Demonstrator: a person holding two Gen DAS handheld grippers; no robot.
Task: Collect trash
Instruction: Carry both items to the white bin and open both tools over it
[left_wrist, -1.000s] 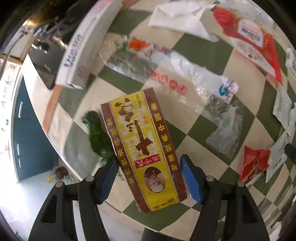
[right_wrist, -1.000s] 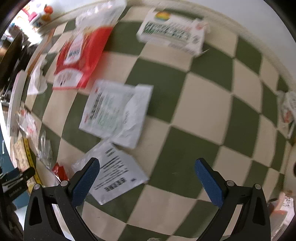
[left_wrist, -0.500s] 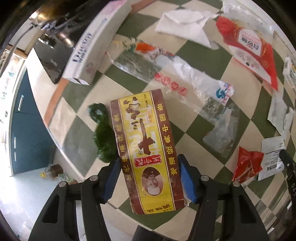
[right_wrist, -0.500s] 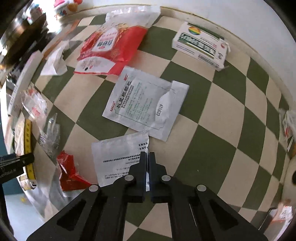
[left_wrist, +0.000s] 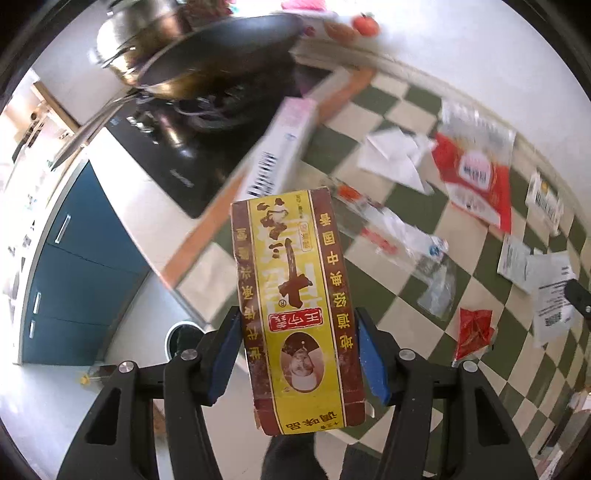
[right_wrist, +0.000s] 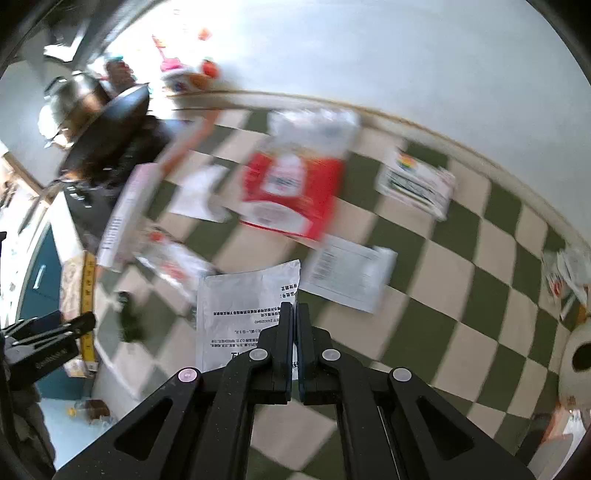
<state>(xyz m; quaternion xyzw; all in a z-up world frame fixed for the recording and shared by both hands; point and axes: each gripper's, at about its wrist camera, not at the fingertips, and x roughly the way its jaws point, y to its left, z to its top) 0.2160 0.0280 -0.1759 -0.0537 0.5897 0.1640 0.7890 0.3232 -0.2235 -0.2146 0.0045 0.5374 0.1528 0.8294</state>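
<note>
My left gripper (left_wrist: 297, 354) is shut on a yellow and brown seasoning box (left_wrist: 291, 295) and holds it lifted above the checkered counter (left_wrist: 399, 325). My right gripper (right_wrist: 295, 314) is shut on a white printed paper sachet (right_wrist: 243, 310), lifted off the counter. Other trash lies on the counter: a red and white bag (left_wrist: 476, 177), clear plastic wrappers (left_wrist: 402, 236), a crumpled red wrapper (left_wrist: 472, 332), white paper (left_wrist: 395, 155) and a long white box (left_wrist: 284, 147). A round bin opening (left_wrist: 183, 338) shows on the floor below the counter edge.
A stove with a dark wok (left_wrist: 207, 55) stands at the counter's left end. Blue cabinets (left_wrist: 77, 266) are below. A small medicine box (right_wrist: 417, 181) and another flat sachet (right_wrist: 351, 273) lie near the back wall. The left gripper shows at the left edge of the right wrist view (right_wrist: 44, 339).
Both grippers have lifted off the counter with their items. The left one has swung toward the counter's left edge; the right one has raised the sachet. Both views have tilted up.
</note>
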